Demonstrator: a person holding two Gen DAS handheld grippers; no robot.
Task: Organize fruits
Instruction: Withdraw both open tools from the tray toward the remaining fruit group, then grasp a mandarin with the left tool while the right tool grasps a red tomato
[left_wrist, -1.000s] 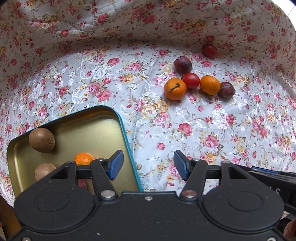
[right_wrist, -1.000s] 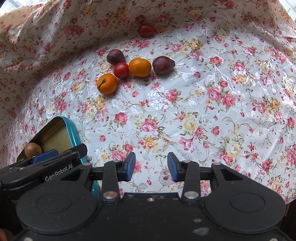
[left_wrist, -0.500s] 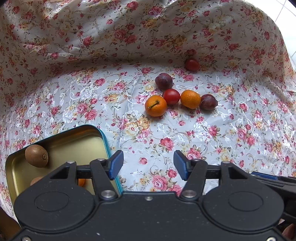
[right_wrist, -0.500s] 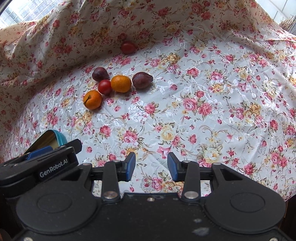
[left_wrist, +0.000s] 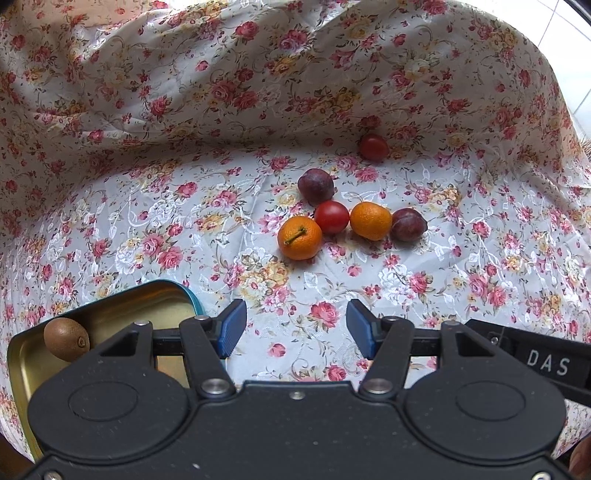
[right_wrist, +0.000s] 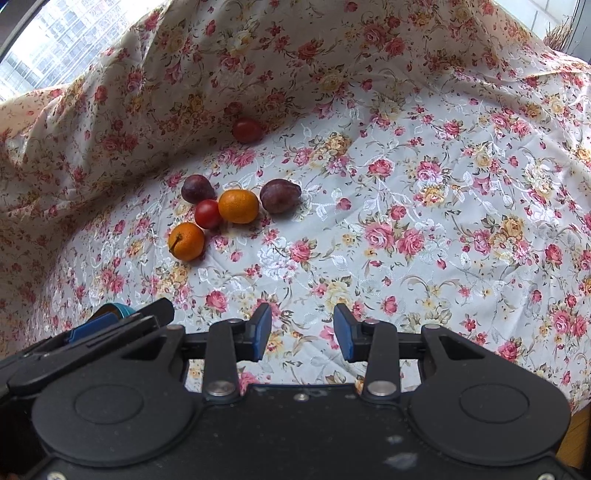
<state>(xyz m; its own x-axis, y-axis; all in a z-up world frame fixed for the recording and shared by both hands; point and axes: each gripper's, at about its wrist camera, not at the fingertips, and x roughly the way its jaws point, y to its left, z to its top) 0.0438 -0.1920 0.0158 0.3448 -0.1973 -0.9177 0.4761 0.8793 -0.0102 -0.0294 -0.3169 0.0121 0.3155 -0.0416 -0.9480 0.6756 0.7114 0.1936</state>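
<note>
Both cameras have tilted up since a second ago, so the fruit cluster sits lower and the tin shows less. Right gripper jaws have just been closing slightly, nothing between them, still apart. Left gripper stands apart and empty. Stemmed orange, tomato, second orange and two plums lie clustered on the floral cloth; a kiwi lies in the tin.

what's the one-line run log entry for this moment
left hand-held gripper: open, empty | right hand-held gripper: open, empty, jaws just closing slightly | tin: kiwi inside | cloth: six fruits left
</note>
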